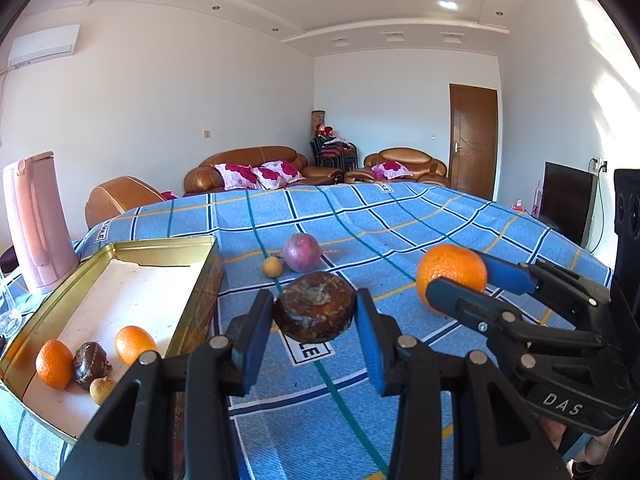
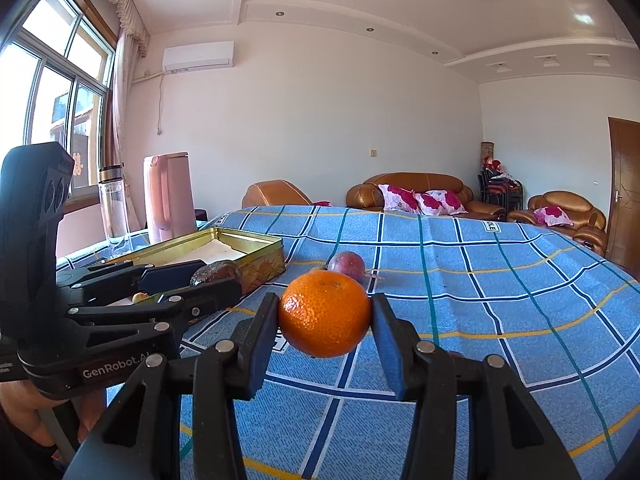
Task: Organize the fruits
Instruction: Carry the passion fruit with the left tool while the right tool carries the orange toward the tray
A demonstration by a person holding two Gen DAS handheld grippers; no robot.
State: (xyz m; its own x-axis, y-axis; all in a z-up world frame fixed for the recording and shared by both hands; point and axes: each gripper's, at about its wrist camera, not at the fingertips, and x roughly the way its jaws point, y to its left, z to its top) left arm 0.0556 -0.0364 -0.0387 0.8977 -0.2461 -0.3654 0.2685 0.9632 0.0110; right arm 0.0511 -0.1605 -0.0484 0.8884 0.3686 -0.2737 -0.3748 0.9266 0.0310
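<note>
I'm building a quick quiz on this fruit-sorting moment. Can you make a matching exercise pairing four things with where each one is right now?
Things:
1. dark brown fruit
2. orange
3. purple fruit
4. gold tin

Places:
A. lying on the blue checked cloth, beside a small yellow fruit
B. gripped in the right gripper
C. sitting on the cloth near a pink jug, with fruit inside it
D. gripped in the left gripper

Pairs: 1-D, 2-B, 3-A, 4-C
</note>
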